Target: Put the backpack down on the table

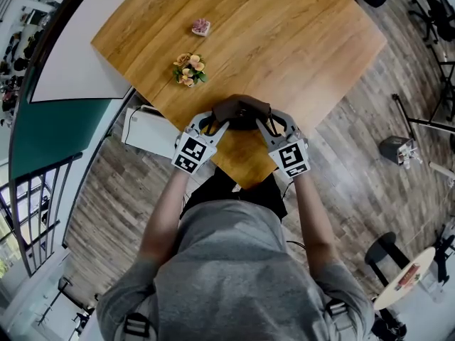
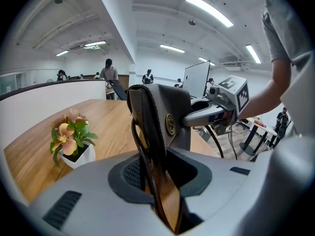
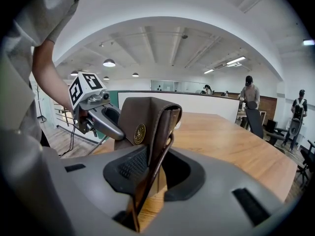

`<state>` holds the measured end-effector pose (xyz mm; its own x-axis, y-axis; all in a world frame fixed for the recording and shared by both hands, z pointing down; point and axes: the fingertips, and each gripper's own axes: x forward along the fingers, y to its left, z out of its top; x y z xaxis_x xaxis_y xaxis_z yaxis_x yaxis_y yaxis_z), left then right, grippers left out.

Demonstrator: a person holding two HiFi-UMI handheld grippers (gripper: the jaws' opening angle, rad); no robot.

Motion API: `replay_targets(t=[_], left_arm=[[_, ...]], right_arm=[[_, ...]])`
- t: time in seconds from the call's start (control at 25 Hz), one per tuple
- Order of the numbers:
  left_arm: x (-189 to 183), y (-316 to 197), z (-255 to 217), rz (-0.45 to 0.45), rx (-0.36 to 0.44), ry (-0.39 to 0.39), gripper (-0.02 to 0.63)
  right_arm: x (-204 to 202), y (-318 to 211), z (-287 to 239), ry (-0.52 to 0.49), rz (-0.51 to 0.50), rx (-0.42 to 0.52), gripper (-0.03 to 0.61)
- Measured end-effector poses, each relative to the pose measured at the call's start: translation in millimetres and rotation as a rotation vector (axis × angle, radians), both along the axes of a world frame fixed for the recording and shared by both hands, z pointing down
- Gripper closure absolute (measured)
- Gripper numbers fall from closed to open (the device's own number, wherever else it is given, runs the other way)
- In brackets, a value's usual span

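At the table's near corner, head view: the small brown backpack [image 1: 242, 112] is held upright over the wooden table [image 1: 306, 41], flanked by the left gripper [image 1: 215, 124] and the right gripper [image 1: 264, 125]; a potted flower [image 1: 189, 69] is seen well beyond it.
Left gripper view, jaws: pinched onto a dark strap [image 2: 147, 166] running down the backpack's side, the bag standing just ahead.
Left gripper view, contact: bare tabletop is glimpsed under the strap, but whether the base touches the wood cannot be told.
Right gripper view, jaws: clamped on the strap [image 3: 155, 166] at the opposite side, the brass badge facing the camera.
Progress: the bag is brought over the table; judged nearly down.
Left to do: the base is to be settled on the wood, then both grips let go.
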<state>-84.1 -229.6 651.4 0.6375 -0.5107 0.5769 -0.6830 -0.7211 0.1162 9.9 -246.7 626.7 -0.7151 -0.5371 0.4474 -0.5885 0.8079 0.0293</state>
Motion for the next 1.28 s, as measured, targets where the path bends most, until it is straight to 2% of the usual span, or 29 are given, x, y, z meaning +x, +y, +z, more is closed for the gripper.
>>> replay_targets(t=[0.64, 0.92, 1.12, 1.28], left_arm=[[3.5, 1.3, 19.0, 0.000, -0.003, -0.011, 0.503], [4.3, 3.0, 18.1, -0.030, -0.021, 0.036, 0.500], [4.5, 5.6, 18.8, -0.026, -0.018, 0.032, 0.495], [7.3, 5.8, 15.8, -0.031, -0.018, 0.053, 0.469]], right_arm=[[7.3, 0.0, 20.8, 0.002, -0.005, -0.035, 0.472], [10.4, 2.3, 22.0, -0.019, 0.010, -0.049, 0.455], [14.2, 3.6, 24.8, -0.041, 0.032, -0.067, 0.435], [16.7, 3.9, 25.8, -0.048, 0.042, -0.078, 0.415]])
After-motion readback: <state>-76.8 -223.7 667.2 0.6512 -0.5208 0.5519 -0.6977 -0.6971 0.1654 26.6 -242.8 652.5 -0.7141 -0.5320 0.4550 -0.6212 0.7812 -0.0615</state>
